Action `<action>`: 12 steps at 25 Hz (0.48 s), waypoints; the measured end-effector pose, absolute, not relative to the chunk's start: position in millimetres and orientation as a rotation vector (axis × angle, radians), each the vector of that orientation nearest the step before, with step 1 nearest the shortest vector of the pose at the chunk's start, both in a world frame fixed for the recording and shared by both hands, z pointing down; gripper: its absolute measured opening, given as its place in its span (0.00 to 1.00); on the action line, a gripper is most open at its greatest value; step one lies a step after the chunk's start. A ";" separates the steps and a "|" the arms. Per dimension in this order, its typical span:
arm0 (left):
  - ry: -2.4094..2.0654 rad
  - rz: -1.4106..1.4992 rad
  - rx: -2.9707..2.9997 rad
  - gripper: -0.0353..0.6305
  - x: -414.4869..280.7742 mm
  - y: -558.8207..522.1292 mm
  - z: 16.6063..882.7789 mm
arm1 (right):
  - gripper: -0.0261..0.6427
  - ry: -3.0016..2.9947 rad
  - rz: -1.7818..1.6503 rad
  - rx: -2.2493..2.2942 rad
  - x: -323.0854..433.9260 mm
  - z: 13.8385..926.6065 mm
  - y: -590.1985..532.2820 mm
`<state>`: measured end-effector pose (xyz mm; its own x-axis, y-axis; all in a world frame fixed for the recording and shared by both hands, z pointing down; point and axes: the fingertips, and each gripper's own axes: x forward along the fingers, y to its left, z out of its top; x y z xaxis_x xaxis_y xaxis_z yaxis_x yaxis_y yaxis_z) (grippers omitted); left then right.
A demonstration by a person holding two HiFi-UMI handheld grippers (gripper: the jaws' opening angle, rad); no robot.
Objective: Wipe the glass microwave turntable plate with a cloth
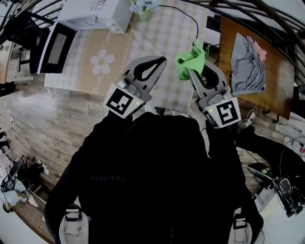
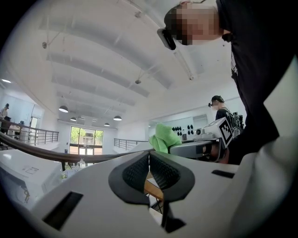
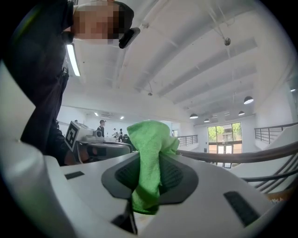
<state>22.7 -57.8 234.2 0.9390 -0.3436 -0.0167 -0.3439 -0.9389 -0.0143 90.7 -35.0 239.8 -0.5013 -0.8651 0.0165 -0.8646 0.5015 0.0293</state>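
The right tool (image 1: 192, 70) is clamped on a green cloth (image 3: 148, 144). In the right gripper view a fold of the cloth runs down between the ribbed pads, with a loose bunch standing above the tips and a short tail hanging below. The left tool (image 2: 149, 162) has its jaws pressed together with nothing between them. Both tools are raised close to the person's chest, tips pointing away, the left one at centre frame in the head view and the right one just beside it to the right.

Beyond them lies the surface (image 1: 162, 38), covered by a checked cloth with a flower print. A white microwave (image 1: 93, 14) stands at its upper left, with its door (image 1: 55, 47) swung open towards the left edge. I cannot make out the glass turntable plate in any view. It may be inside the microwave, but nothing shows that. A grey garment (image 1: 248, 62) lies on a wooden side surface (image 1: 281, 90) at the upper right.

Wiping has not begun. The main risk, as I judge it, is the grip on the cloth: only a narrow fold is pinched, so rubbing hard on glass could drag it out. The empty left tool could also let smooth glass slide or tip if it grips only at the rim.
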 end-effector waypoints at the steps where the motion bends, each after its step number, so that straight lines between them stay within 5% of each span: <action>1: 0.545 0.026 -3.075 0.09 23.3 -57.3 232.1 | 0.18 -2.699 -0.033 1.554 90.6 237.6 -35.1; 12: 0.552 0.039 -3.068 0.09 24.9 -54.9 223.5 | 0.18 -2.706 -0.050 1.547 92.8 226.1 -36.3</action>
<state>24.9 -54.9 223.5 0.9370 -0.3481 -0.0288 -0.3487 -0.9370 -0.0197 92.8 -36.3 226.1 -0.5073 -0.8617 0.0048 -0.8610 0.5071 0.0399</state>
